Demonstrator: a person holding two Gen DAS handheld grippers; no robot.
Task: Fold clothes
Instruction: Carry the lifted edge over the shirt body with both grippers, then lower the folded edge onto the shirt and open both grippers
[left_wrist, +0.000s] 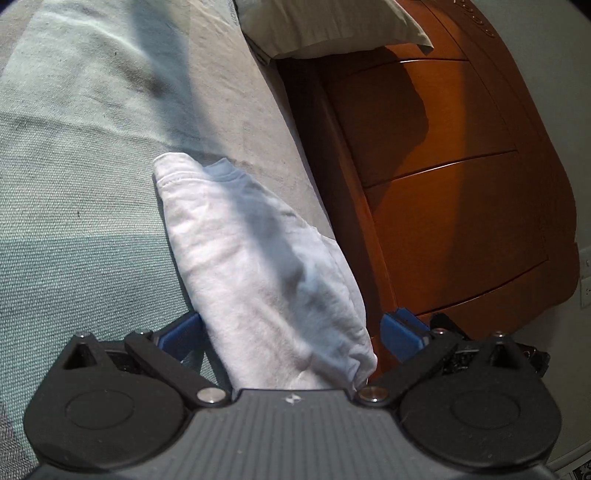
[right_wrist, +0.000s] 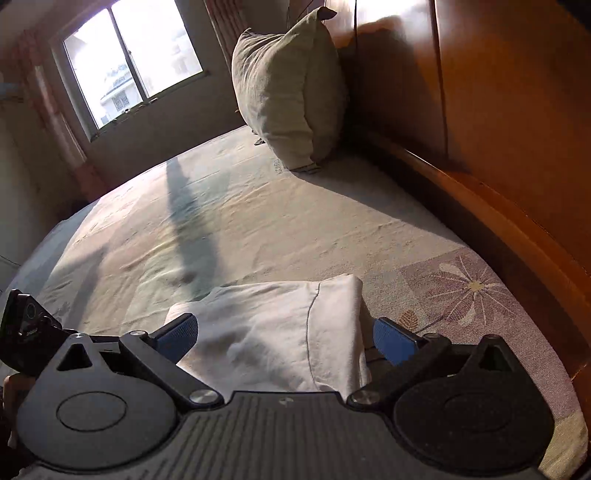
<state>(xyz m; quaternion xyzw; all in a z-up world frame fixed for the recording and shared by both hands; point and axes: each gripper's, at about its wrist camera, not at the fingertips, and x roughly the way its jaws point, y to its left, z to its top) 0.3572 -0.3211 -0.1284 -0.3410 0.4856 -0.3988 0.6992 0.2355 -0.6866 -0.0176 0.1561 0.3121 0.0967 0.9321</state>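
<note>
Already compact, the white garment (left_wrist: 258, 258) lies folded on the bed (left_wrist: 74, 184) near the wooden headboard (left_wrist: 443, 184). Left gripper (left_wrist: 290, 332) and right gripper (right_wrist: 284, 334) stand wide, straddling it. Any further crease wants edges level.

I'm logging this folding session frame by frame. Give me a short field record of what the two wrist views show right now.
setting: bed with a patterned cover, wooden headboard alongside
garment: white folded garment, lying on the bed near the headboard
left tool: open, blue pads either side of the garment's near end
right tool: open, pads straddling the garment, not clamped
pillow: propped upright against the headboard, apart from the garment
window: bright, at the far side of the room
fold state: compact bundle, seam visible on top
</note>
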